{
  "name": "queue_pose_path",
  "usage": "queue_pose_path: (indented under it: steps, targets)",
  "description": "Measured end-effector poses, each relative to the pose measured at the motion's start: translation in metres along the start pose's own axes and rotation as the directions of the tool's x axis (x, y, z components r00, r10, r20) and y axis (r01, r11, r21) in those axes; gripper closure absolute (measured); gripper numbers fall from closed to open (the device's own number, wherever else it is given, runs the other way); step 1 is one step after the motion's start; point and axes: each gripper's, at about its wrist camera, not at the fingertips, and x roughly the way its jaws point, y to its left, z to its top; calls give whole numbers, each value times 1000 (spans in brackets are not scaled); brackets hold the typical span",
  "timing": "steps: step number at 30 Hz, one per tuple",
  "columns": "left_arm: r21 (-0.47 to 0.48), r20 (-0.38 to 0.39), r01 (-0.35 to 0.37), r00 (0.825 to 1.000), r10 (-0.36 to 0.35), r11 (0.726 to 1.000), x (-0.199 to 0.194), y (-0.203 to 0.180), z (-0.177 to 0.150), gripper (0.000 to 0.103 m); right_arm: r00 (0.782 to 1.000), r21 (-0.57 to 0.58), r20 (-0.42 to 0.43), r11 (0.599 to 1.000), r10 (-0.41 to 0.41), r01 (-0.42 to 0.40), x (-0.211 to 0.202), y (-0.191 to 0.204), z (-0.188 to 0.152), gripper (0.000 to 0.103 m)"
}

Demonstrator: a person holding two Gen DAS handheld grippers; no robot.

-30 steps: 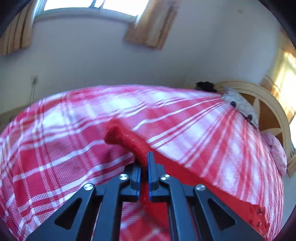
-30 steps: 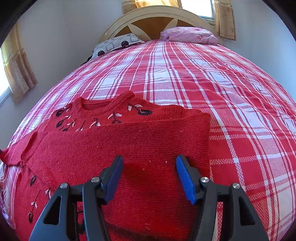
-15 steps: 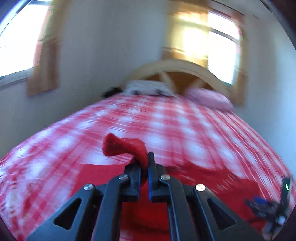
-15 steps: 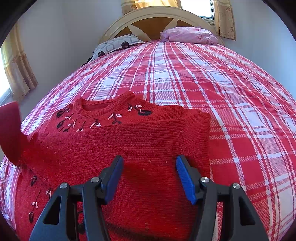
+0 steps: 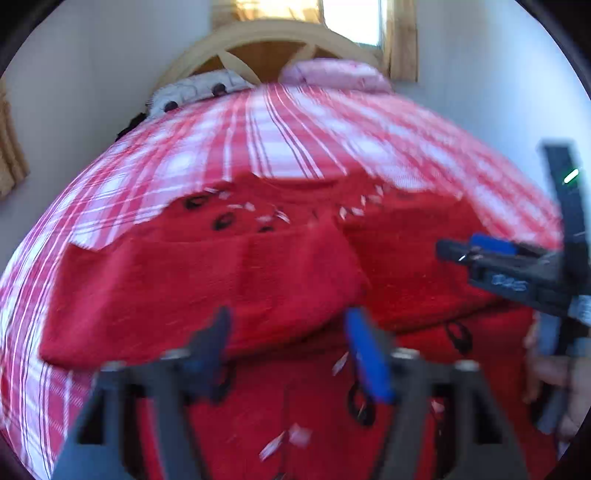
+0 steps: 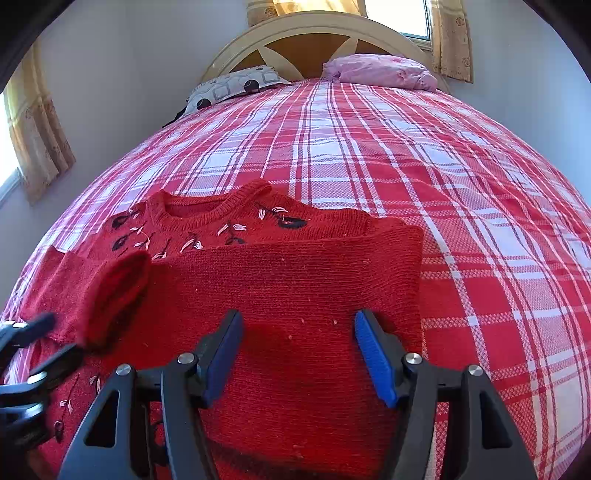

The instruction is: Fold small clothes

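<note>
We find only one marking: small pale characters printed on the dark body of the right gripper (image 5: 517,273), seen in the left wrist view, just behind its blue pad. Blur smears them, so we cannot read them with any certainty. We make out no other text.

I counted one red sweater (image 6: 280,280) on one plaid bedspread (image 6: 406,155). Two pillows sat at the headboard (image 6: 317,33): one grey patterned pillow (image 6: 236,86), one pink pillow (image 6: 380,70). Two grippers were in my views, the left gripper (image 5: 288,339) and the right gripper (image 6: 299,347). Curtains (image 6: 452,40) numbered two that I saw.
</note>
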Motion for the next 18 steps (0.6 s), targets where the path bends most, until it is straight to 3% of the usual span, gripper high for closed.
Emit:
queue_pose_path:
  steps: [3, 5, 7, 9, 13, 16, 18]
  targets:
    - [-94, 96, 24, 995, -15, 995, -35, 31, -14, 14, 999, 35, 15, 998, 47, -48, -11, -3, 5, 39]
    - [-144, 121, 3, 993, 15, 990, -39, 46, -18, 12, 987, 121, 65, 981, 144, -151, -25, -6, 8, 39]
    - [-214, 112, -44, 991, 69, 976, -33, 65, -21, 12, 953, 215, 96, 929, 286, -301, -30, -1, 10, 39]
    - [-298, 47, -68, 995, 86, 952, -15, 83, -27, 14, 932, 208, 45, 909, 359, -360, -20, 17, 12, 39]
    - [-428, -36, -63, 998, 52, 902, 7, 101, -47, 15, 933, 104, -49, 931, 356, -350, 7, 64, 9, 39]
    - [-480, 5, -40, 999, 49, 876, -1, 109, -52, 15, 917, 112, -76, 917, 391, -382, 23, 80, 9, 39]
    - [-515, 6, -36, 999, 46, 857, 0, 113, -56, 15, 931, 80, -83, 934, 354, -348, 32, 91, 8, 39]
